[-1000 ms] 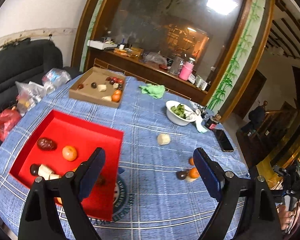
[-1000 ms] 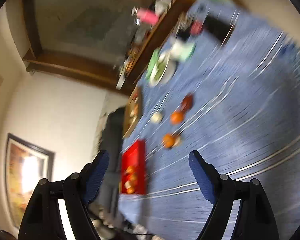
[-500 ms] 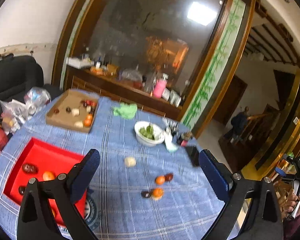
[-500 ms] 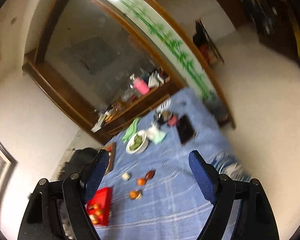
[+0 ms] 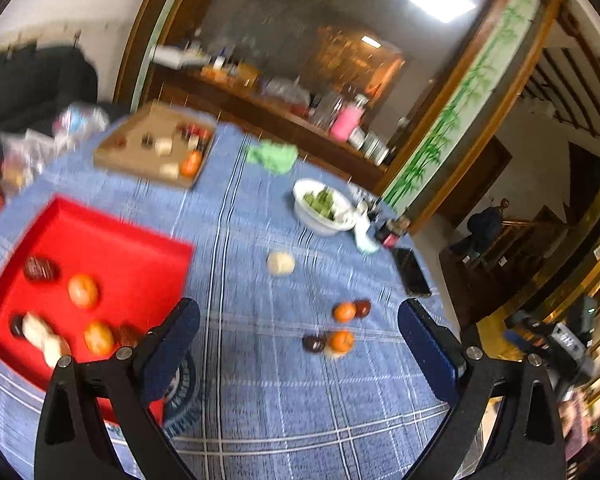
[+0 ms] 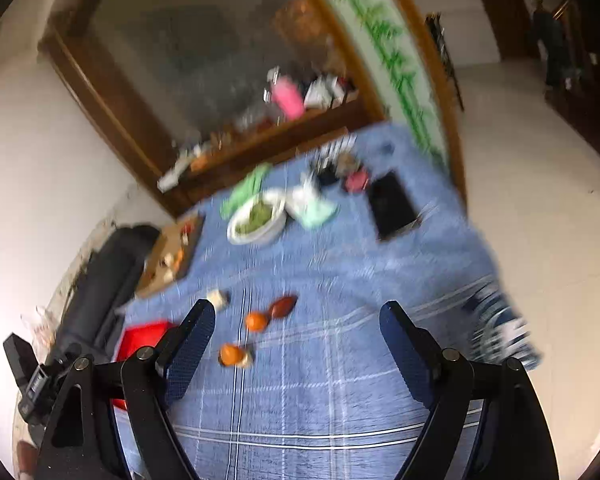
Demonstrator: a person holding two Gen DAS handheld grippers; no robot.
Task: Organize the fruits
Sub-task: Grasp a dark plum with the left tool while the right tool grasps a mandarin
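On the blue checked cloth lie loose fruits: a pale round piece, two oranges and two dark fruits. The red tray on the left holds oranges, a dark date and pale pieces. My left gripper hangs open above the cloth, nothing between its fingers. My right gripper is also open and empty, above the cloth. Just beyond its left finger are an orange, a dark fruit and another orange. Both views are blurred.
A cardboard box with more fruit sits at the far left. A white bowl of greens, a green cloth, small jars and a black phone stand toward the far right edge. A dark sofa and bags flank the table's left.
The left jaws stand wider than a second ago, and its view drew back, then closer to the table. The right view rolled from a steep tilt to nearly level, the table nearer.
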